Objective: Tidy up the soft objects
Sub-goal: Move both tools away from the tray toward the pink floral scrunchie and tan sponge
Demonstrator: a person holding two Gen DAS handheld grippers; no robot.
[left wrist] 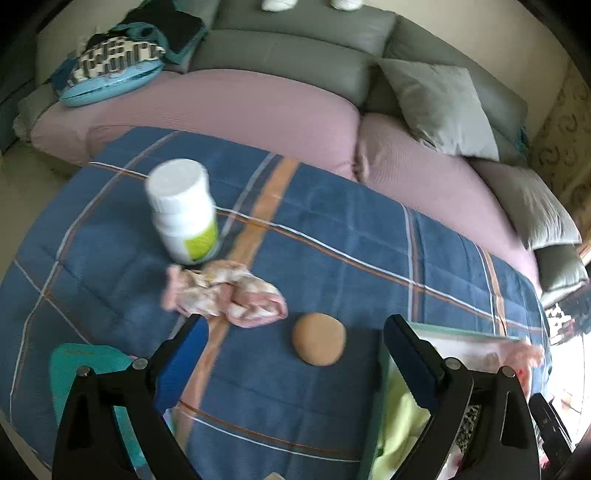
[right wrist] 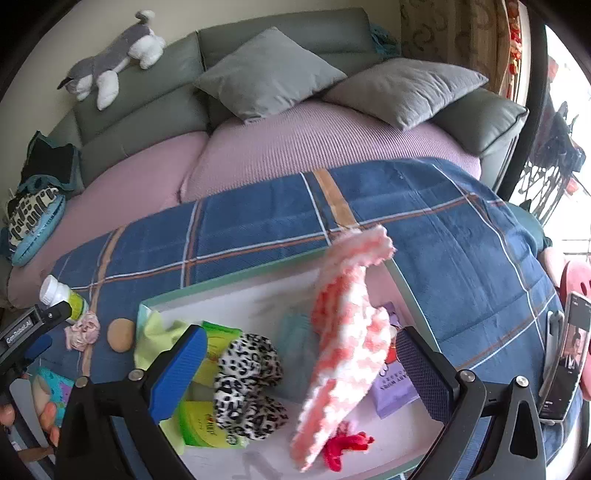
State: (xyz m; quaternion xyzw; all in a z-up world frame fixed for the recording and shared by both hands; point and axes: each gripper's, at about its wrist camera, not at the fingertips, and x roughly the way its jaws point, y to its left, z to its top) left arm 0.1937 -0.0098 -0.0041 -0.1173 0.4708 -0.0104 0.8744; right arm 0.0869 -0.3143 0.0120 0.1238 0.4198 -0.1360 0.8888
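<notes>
The pink-and-white cloth (right wrist: 347,332) hangs over the white box (right wrist: 258,295), its long axis running steeply from a top end by the far rim down toward the near edge. The right hand-held gripper (right wrist: 299,373) is released, jaws wide, the cloth loose between them. The left hand-held gripper (left wrist: 295,360) stands open and empty above the blue blanket (left wrist: 332,240), near a tan sponge (left wrist: 319,343).

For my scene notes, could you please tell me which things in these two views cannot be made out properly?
- Plush dog: left wrist view, cut off by the top edge; only paws show.
- Pink-and-white knitted cloth: right wrist view, motion-blurred, hiding part of the box contents.
- Bottle: left wrist view, label blurred.
- Phone: right wrist view, screen too small.
</notes>
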